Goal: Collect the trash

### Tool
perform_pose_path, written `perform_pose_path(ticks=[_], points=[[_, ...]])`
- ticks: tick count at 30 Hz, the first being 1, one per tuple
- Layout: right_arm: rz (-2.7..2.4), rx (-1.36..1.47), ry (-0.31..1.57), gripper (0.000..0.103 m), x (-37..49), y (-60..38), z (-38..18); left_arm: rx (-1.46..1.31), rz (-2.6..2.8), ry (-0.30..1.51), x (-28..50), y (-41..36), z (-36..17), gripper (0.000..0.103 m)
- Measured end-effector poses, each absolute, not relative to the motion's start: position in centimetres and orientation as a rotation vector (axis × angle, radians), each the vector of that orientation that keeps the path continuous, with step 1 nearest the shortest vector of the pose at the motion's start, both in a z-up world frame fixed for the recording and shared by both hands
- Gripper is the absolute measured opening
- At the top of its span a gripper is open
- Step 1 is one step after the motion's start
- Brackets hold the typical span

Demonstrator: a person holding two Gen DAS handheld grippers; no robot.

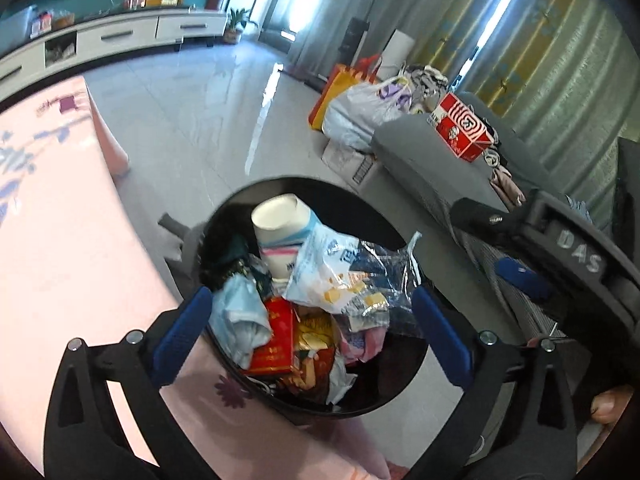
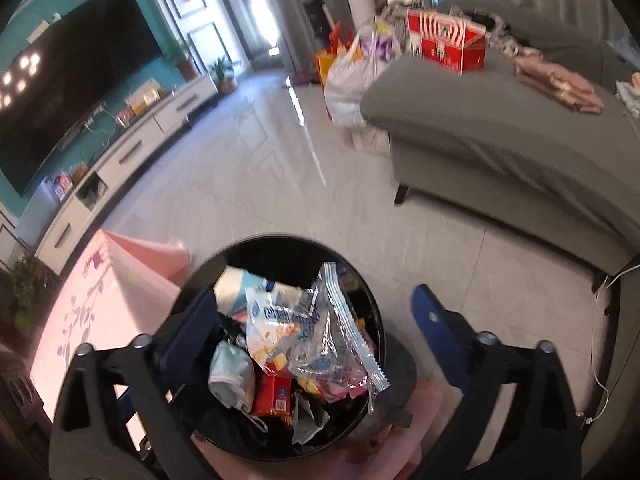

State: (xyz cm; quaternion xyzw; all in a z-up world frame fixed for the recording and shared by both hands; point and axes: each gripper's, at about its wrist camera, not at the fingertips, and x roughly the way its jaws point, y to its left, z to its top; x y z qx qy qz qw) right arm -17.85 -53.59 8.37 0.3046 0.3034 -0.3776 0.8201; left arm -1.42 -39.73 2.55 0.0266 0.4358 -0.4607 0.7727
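left gripper (image 1: pixel 312 328): fingers spread wide, nothing clamped | right gripper (image 2: pixel 316 330): same | trash (image 1: pixel 316 280) is heaped in black bin (image 1: pixel 404 392) directly below both, beside pink table (image 1: pixel 60 240)

"DAS" in raised letters on the right gripper (image 1: pixel 520 276) body

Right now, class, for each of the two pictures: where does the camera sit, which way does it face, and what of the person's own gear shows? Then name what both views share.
Left wrist: on the left gripper, looking down into the black bin of trash; its open blue fingers show, plus the right gripper and a fingertip at right.
Right wrist: on the right gripper, looking down on the bin; its open fingers show.
Shared: the bin, pink tablecloth, grey sofa, red box.
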Motion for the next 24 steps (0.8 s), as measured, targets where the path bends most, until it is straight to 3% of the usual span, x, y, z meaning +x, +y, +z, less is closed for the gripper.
perform_pose_path(ticks=[24], points=[[-0.861, 0.540, 0.615, 0.100, -18.5, -52.1, 10.0, 0.062, -0.927, 0.912, 0.4, -38.0, 3.2, 0.100]])
